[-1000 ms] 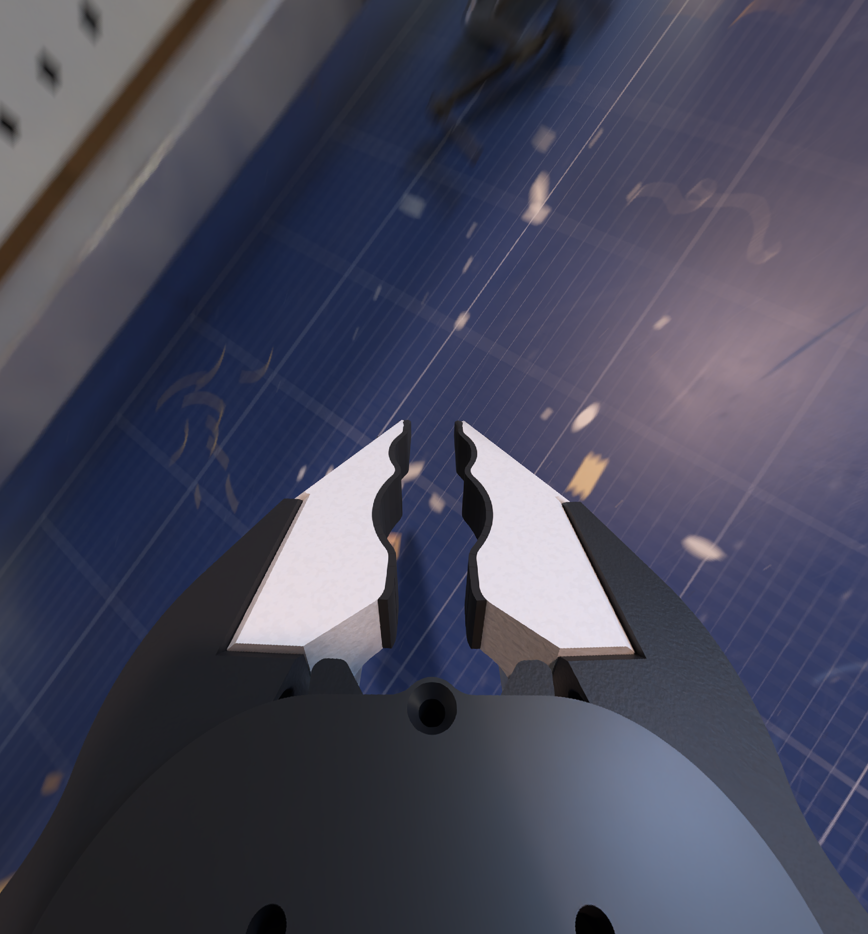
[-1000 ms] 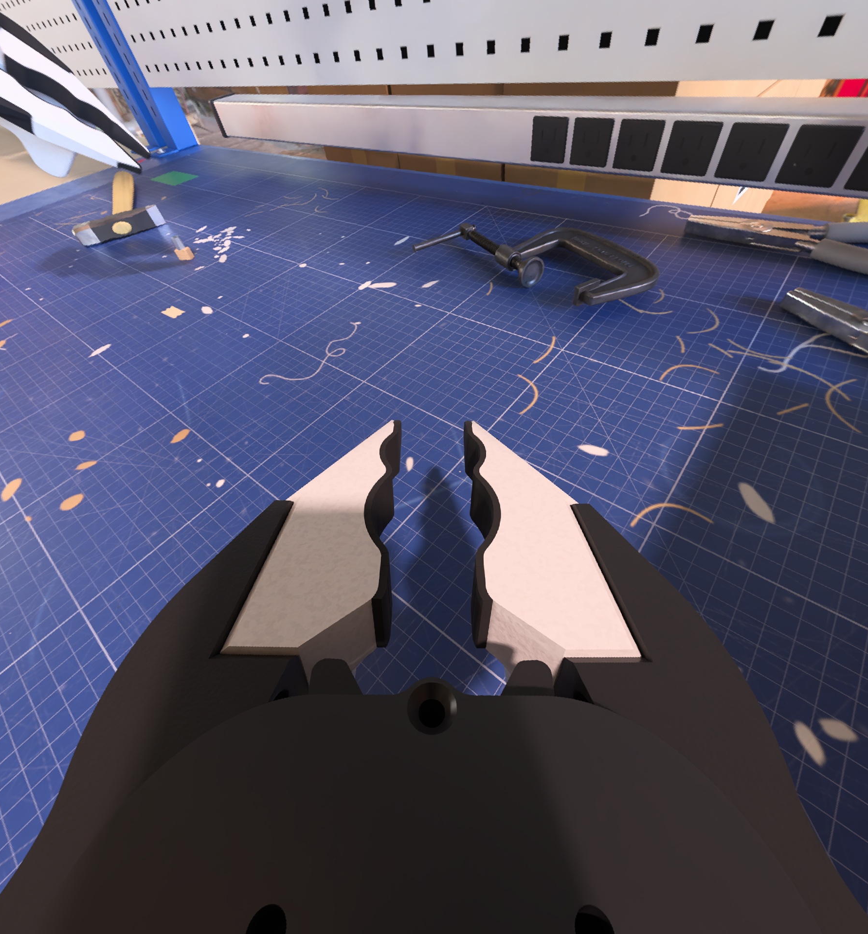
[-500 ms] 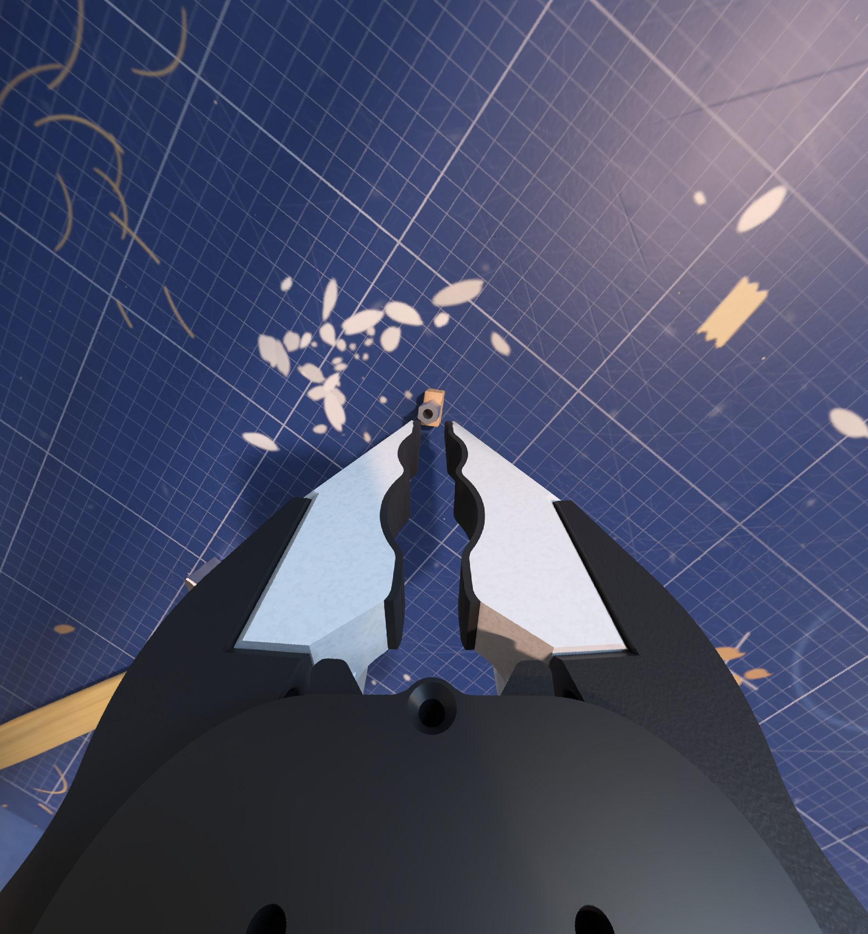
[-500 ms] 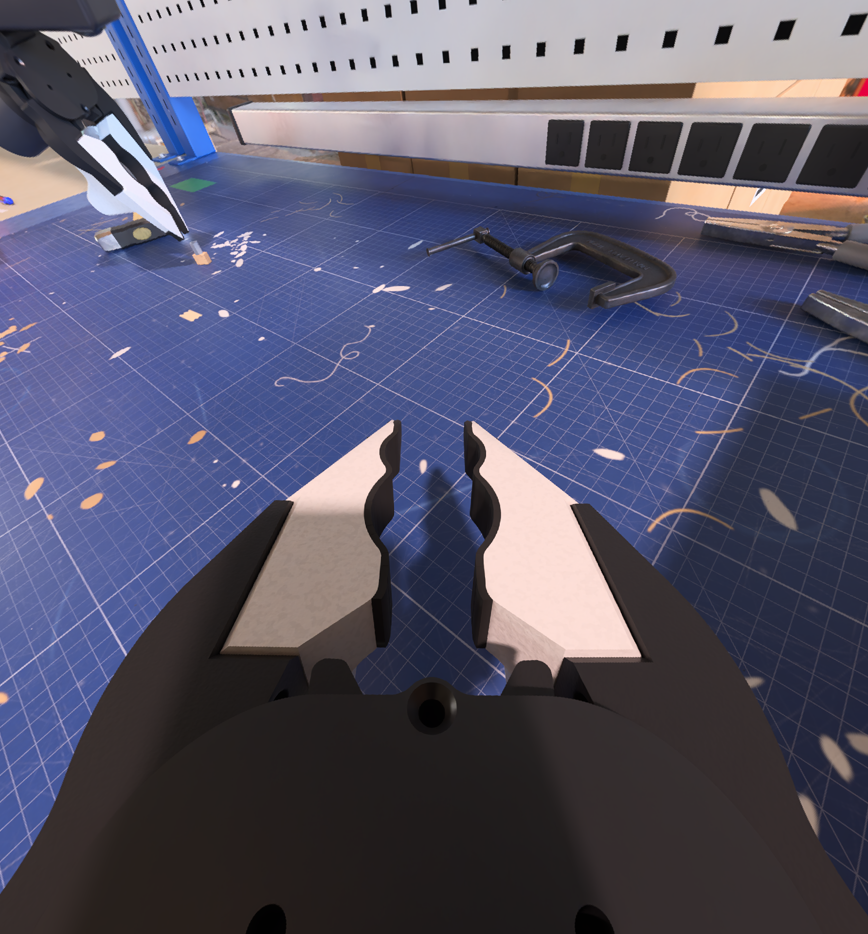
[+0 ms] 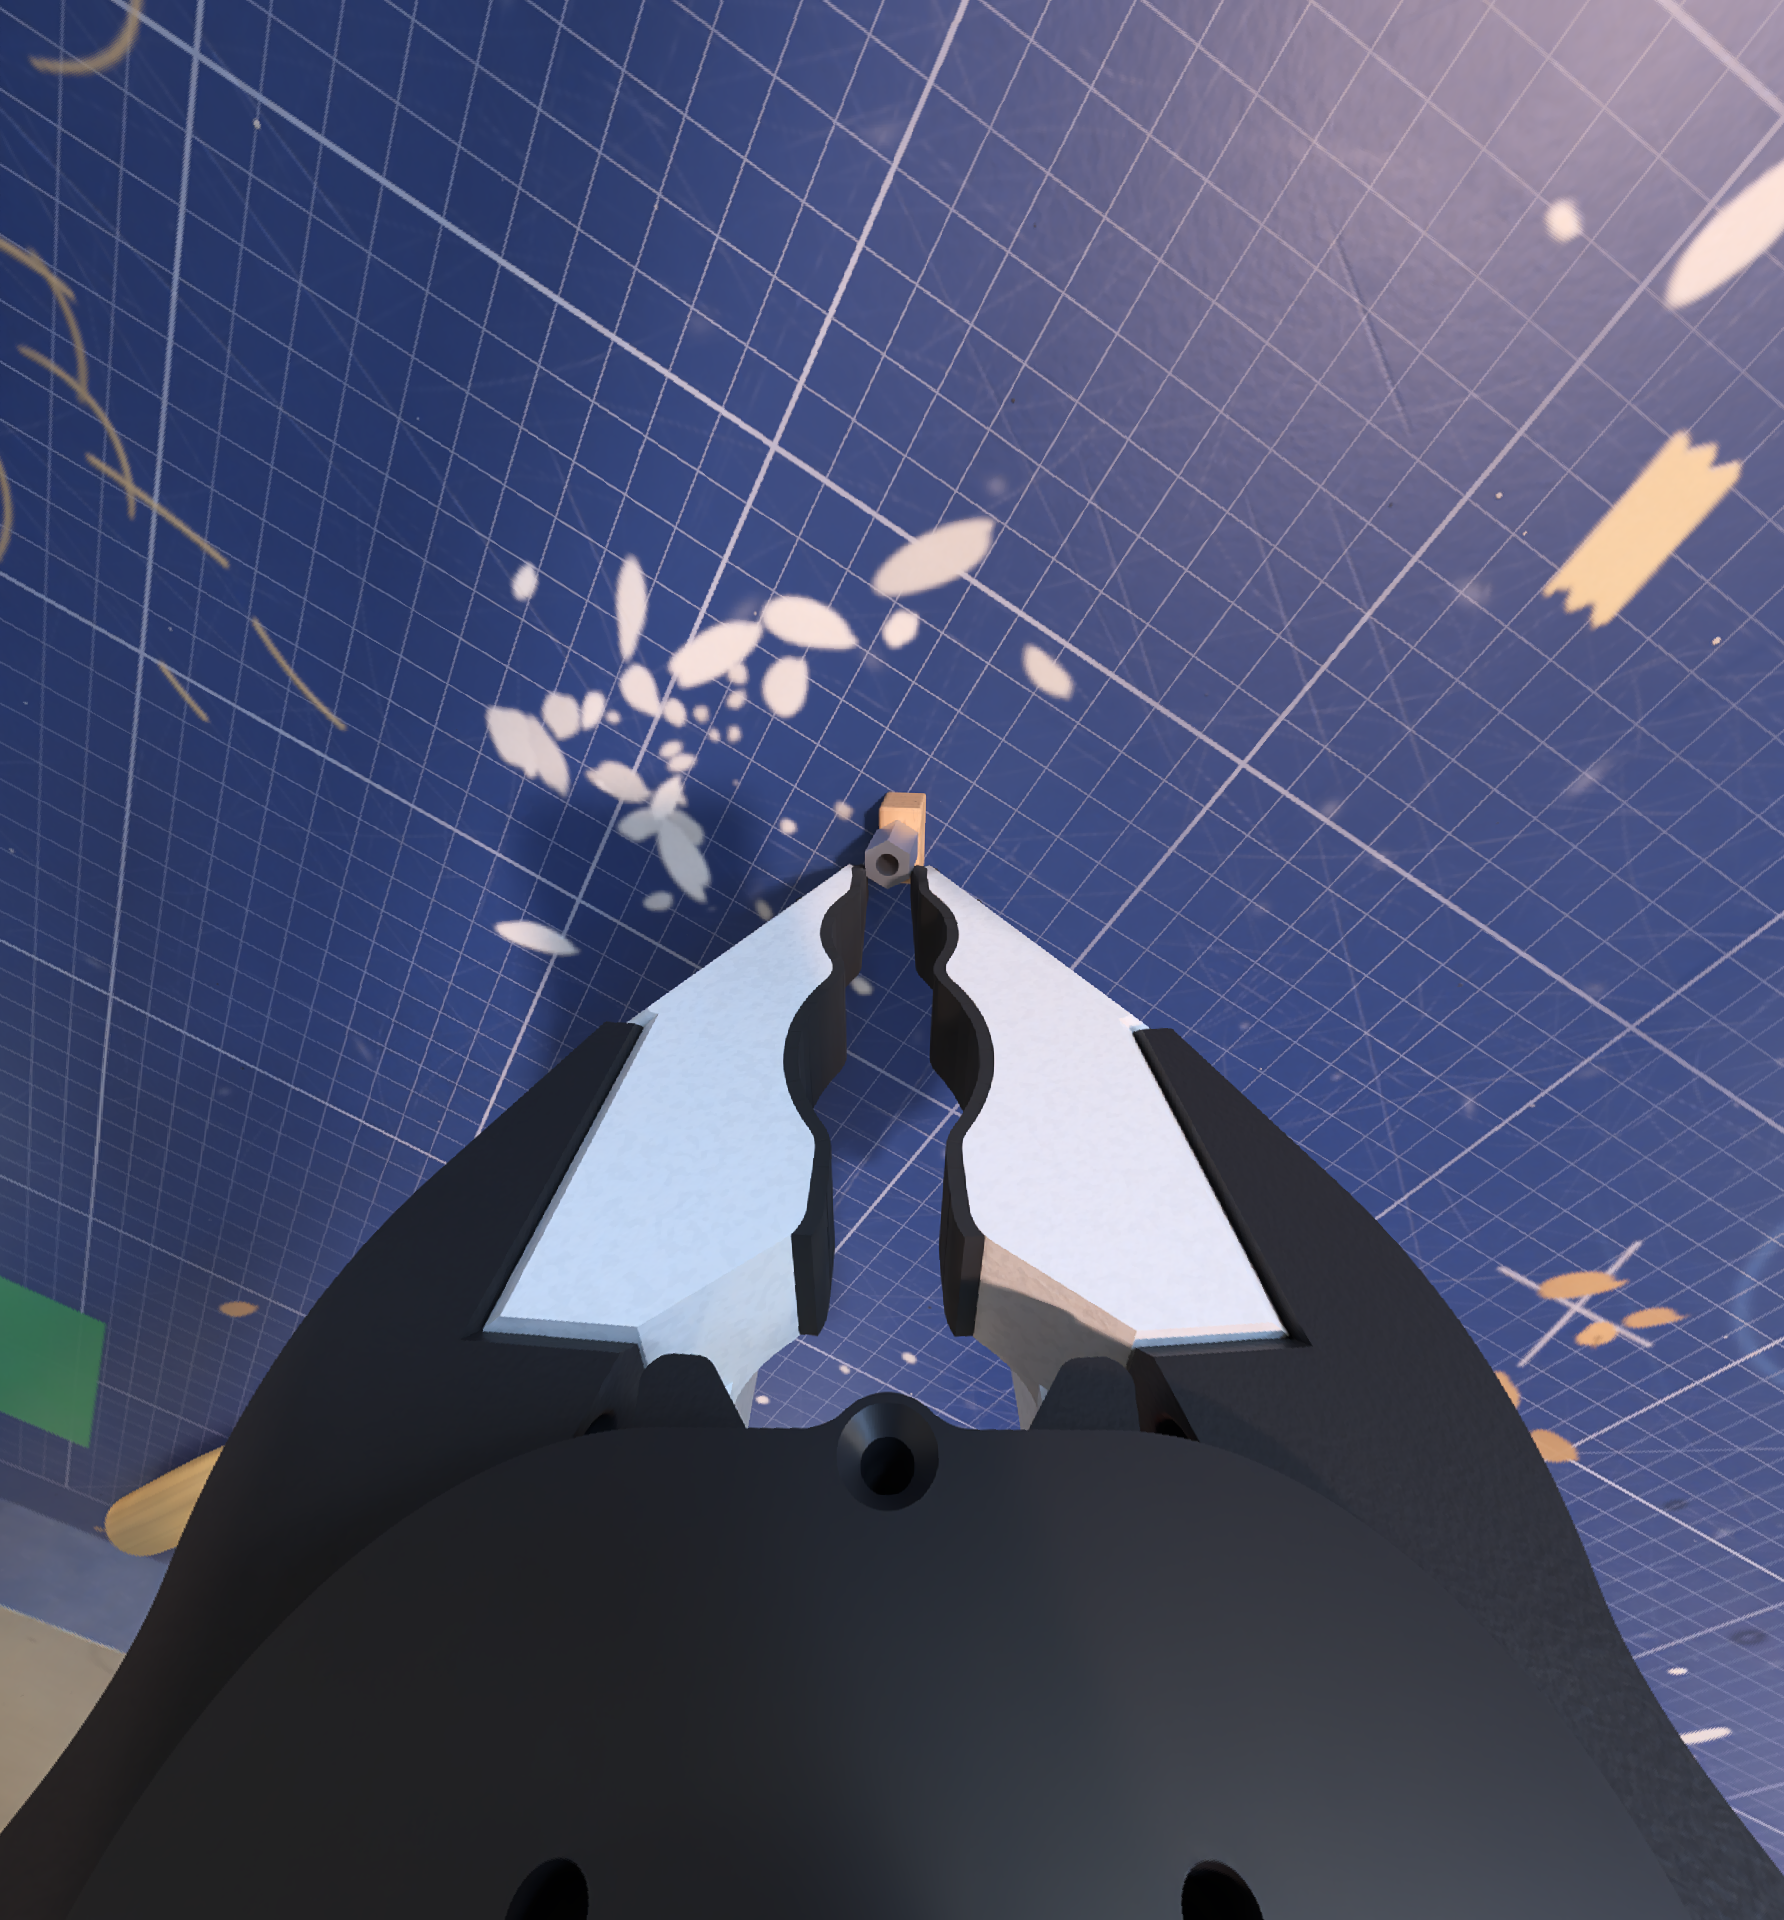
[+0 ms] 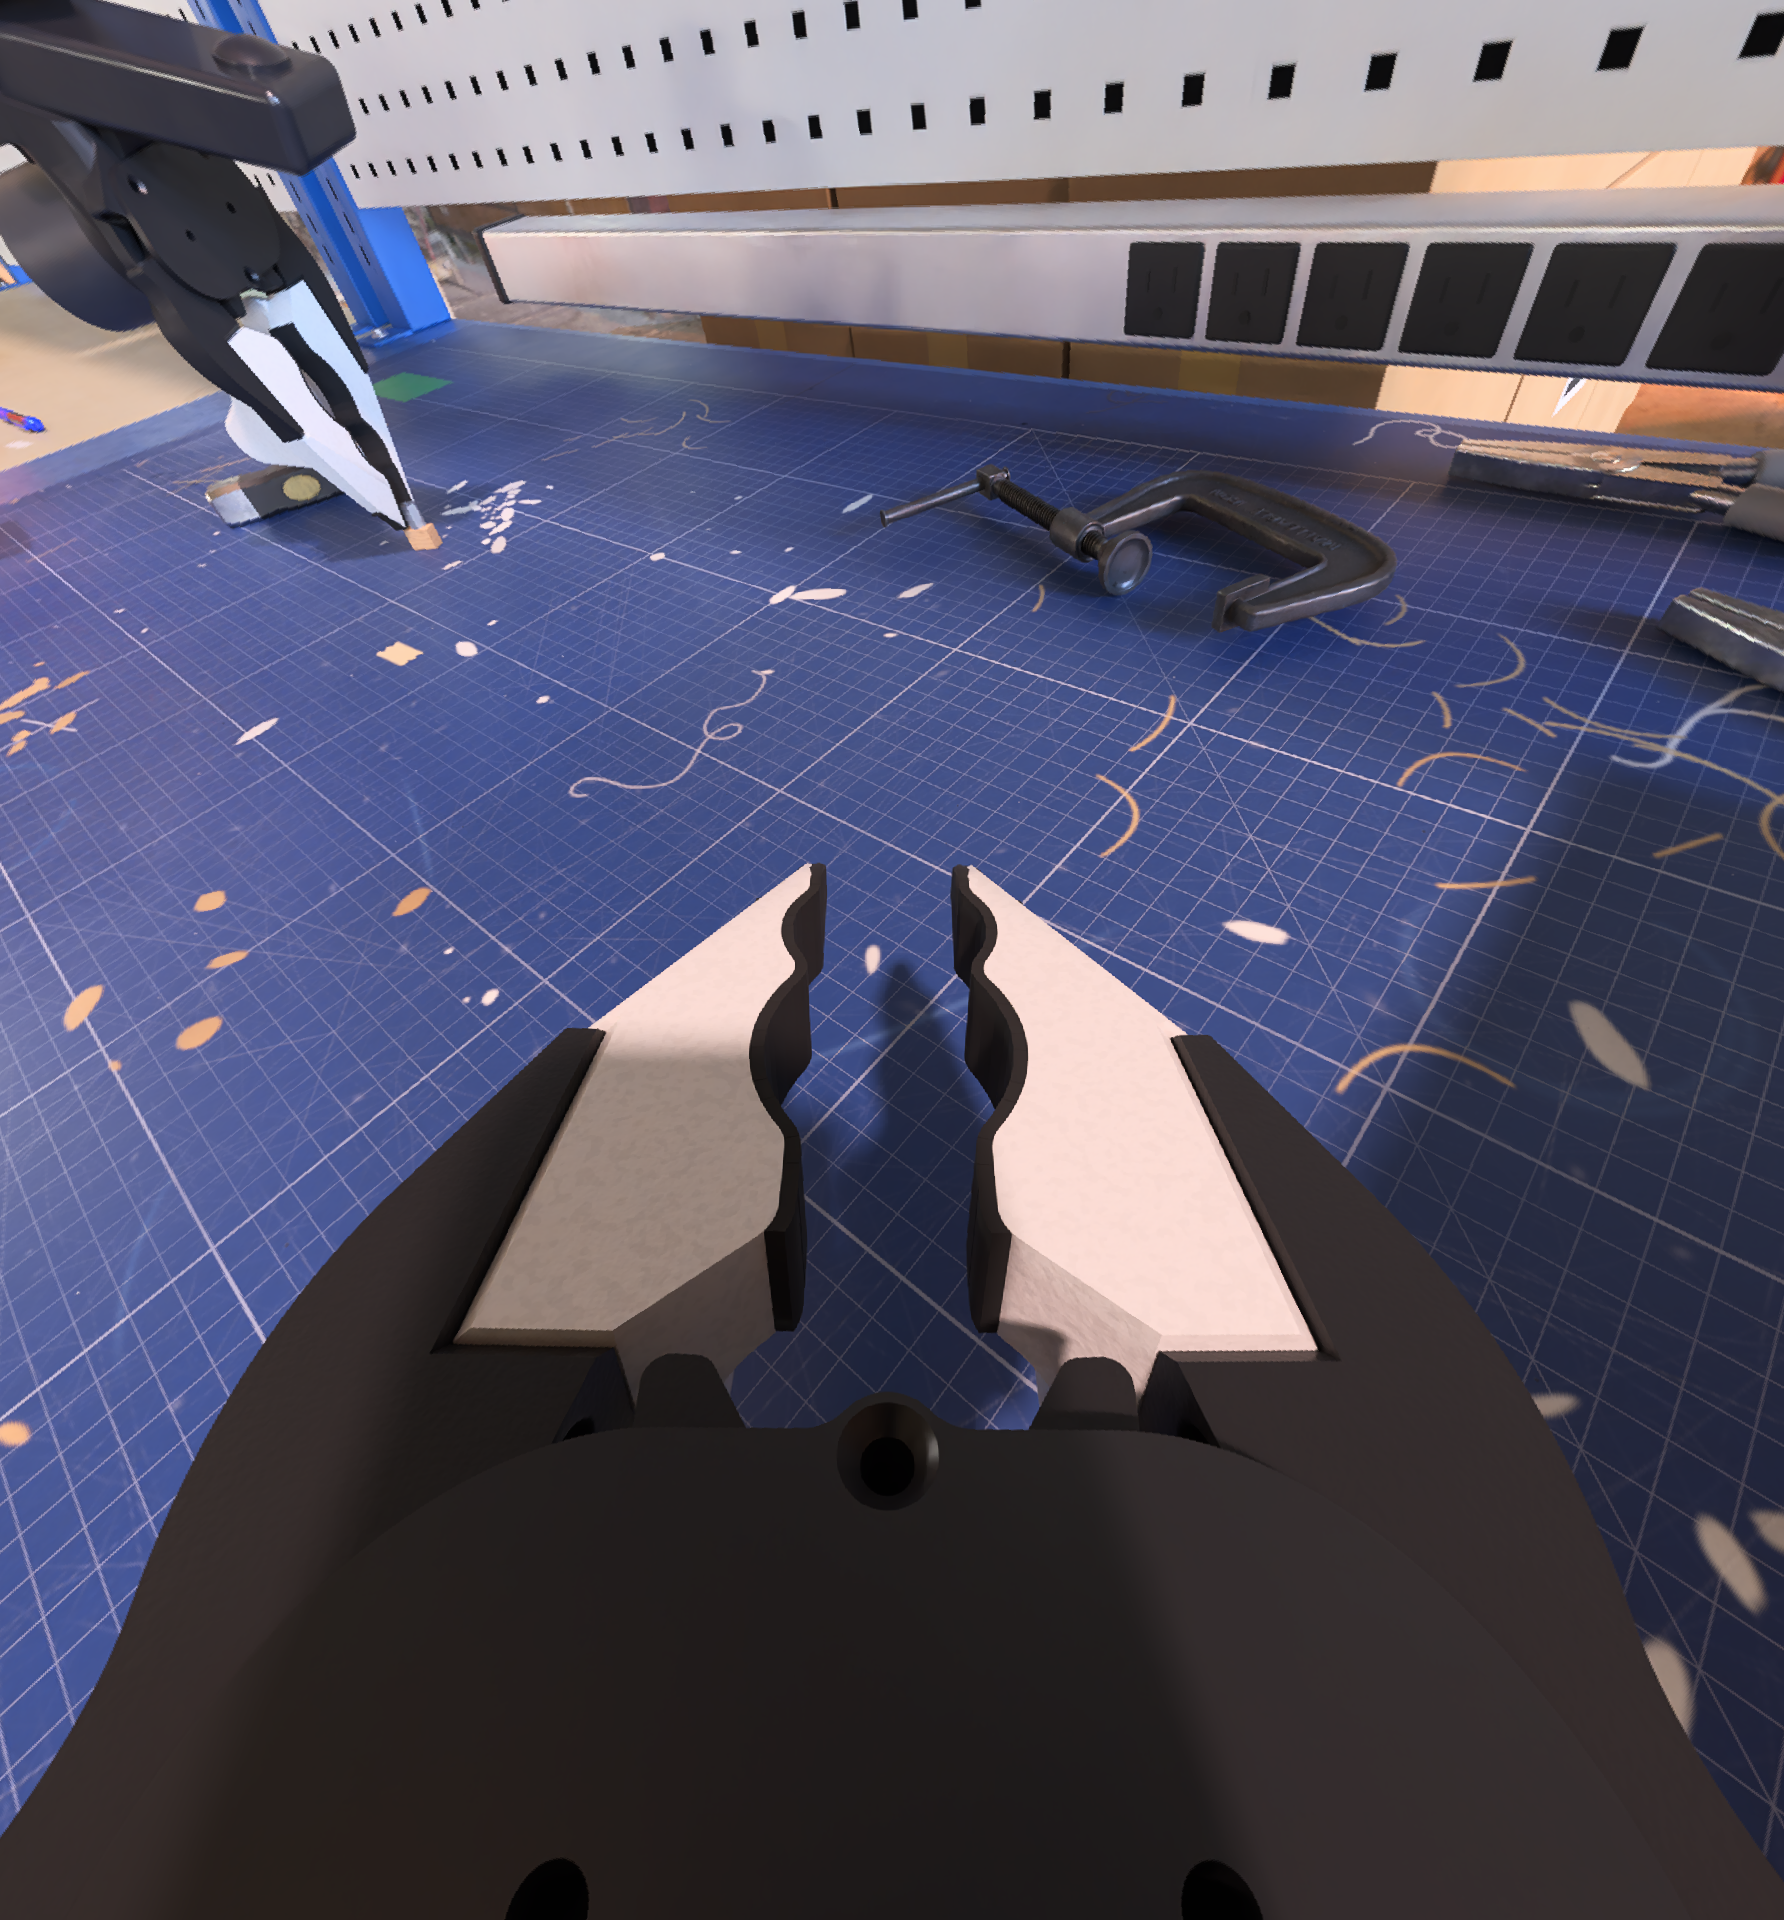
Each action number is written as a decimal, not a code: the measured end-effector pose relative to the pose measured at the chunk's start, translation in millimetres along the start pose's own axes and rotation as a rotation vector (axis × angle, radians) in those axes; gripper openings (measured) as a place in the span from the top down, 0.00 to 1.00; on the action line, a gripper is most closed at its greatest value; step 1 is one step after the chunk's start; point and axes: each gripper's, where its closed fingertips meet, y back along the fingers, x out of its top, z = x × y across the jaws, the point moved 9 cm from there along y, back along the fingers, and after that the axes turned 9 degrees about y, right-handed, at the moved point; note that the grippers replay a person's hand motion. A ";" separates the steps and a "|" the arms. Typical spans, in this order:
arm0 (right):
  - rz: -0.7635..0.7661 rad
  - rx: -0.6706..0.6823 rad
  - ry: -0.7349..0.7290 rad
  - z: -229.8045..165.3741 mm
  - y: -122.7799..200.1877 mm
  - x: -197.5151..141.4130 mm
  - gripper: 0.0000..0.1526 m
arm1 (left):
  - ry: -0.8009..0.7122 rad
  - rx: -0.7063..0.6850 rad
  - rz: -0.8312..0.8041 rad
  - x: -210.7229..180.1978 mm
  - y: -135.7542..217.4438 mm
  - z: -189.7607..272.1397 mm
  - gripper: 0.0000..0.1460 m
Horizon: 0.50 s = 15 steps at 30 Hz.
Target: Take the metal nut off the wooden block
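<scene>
A small metal nut (image 5: pixel 886 861) stands on a tiny wooden block (image 5: pixel 909 808) on the blue cutting mat (image 5: pixel 1283 727). My left gripper (image 5: pixel 885 873) points down at it. Its jaws are a narrow gap apart, with one tip on each side of the nut, and I cannot tell if they touch it. In the right wrist view the left gripper (image 6: pixel 405 509) stands at the far left with its tips at the nut, above the block (image 6: pixel 423 537). My right gripper (image 6: pixel 888 883) is open and empty, low over the mat, far from the block.
A black C-clamp (image 6: pixel 1231 551) lies mid-right and pliers (image 6: pixel 1698 478) at the far right. A power strip (image 6: pixel 971 281) and a pegboard stand at the back. A hammer head (image 6: pixel 264 494) lies just behind the block. Wood chips and shavings litter the mat.
My left gripper swung over the mat to the block, narrowed its jaws and came down until its tips flank the nut. My right gripper drifted slightly and stayed open.
</scene>
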 end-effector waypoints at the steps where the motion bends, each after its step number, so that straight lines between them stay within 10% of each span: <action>1: 0.000 0.001 -0.001 0.1 0.0 0.0 0.84 | 0.000 -0.001 0.000 0.0 0.0 -0.2 0.95; 15: 0.000 0.004 0.003 -0.7 -0.3 0.2 0.85 | -0.007 0.016 0.056 0.4 23.8 9.4 0.95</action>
